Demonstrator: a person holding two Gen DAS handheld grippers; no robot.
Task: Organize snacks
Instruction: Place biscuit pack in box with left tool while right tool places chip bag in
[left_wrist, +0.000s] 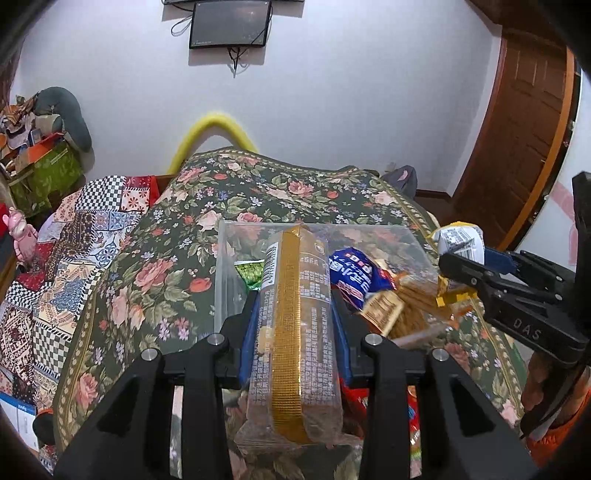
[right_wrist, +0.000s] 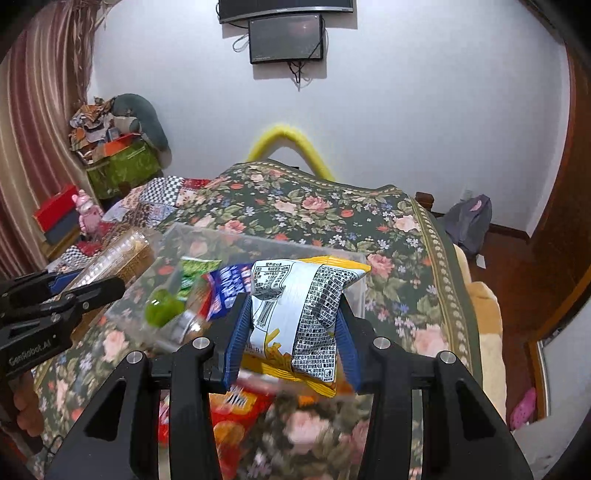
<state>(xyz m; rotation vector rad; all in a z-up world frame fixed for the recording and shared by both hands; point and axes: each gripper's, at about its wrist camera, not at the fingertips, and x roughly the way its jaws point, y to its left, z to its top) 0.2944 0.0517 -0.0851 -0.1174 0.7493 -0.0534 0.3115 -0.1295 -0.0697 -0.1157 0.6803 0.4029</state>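
Both tongs loaded, both aimed at the clear plastic bin (left_wrist: 229, 258).

Left tongs (left_wrist: 295, 332): pinching the long biscuit sleeve (left_wrist: 299, 321), gold seam up, blue pads pressed on its two long sides. I grip it across the narrow width, so the pack runs lengthwise out along the fingers and its far end already overlaps the bin's near wall in the left view. The back end sticks out toward the camera, unsupported, but the pack looks stiff enough not to droop.

Right tongs (right_wrist: 293, 332): pinching the white-and-yellow chip bag (right_wrist: 295, 306), printed back side up. The pads squeeze its lower half and the film buckles inward between them. It's a soft, air-filled bag, so the grip is on film more than contents. My judgement: hold is fine for a short carry, but it could slip if jerked.

The bin sits on the floral bedspread (left_wrist: 288, 184), no bench here. Already in it: a green packet (right_wrist: 192, 273) and a blue packet (left_wrist: 351, 273), lying loose on the bottom. Tan snack packs (left_wrist: 384, 310) sit by its near right corner; I can't tell whether they are inside or just outside the wall. A red packet (right_wrist: 232, 413) is on the spread below the tongs, not yet binned.

Both items are off the bed, held above the near edge of the bin. Next, I reckon: carry past the wall, then release, sleeve along the long side so it lies flat.
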